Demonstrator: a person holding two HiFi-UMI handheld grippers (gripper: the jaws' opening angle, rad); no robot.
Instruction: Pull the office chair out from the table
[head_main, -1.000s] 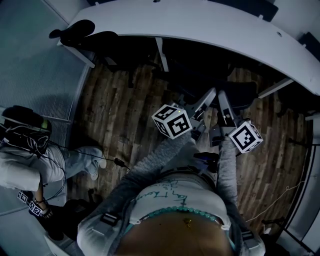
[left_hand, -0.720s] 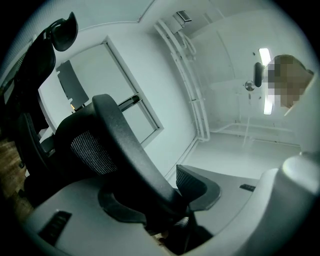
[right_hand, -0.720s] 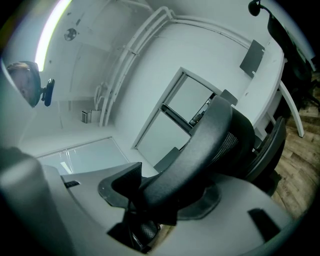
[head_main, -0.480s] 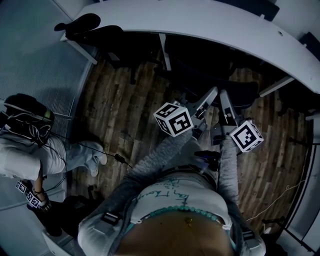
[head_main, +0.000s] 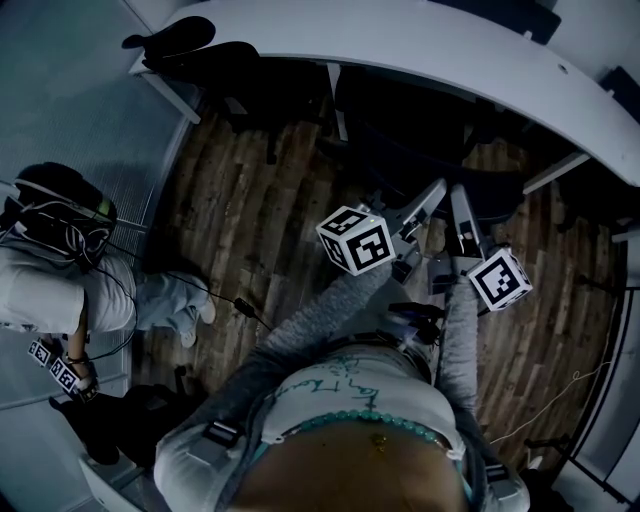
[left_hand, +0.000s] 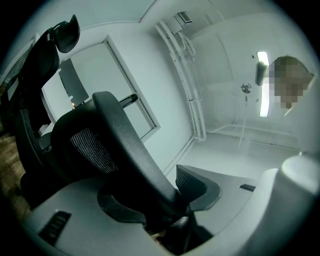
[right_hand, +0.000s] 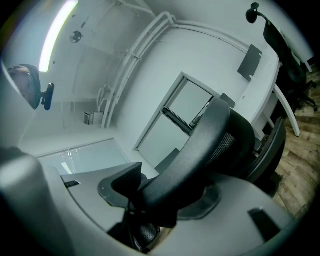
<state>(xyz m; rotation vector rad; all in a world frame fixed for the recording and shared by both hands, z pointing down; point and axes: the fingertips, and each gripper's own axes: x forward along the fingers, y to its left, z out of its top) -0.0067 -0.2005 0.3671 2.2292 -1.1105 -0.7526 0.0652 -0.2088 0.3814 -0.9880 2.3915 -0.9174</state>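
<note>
Left gripper (head_main: 428, 198) and right gripper (head_main: 462, 208), fingers pinching the back rim of the office chair (head_main: 420, 140) at upper centre, tucked under the white surface (head_main: 400, 45). Best pulled evenly, both grips firm.

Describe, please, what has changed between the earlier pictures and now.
The left gripper and right gripper have drawn the office chair back from the table, toward the person; the table's edge sits farther up the head view. Unchanged: both stay clamped on the chair's back frame.
</note>
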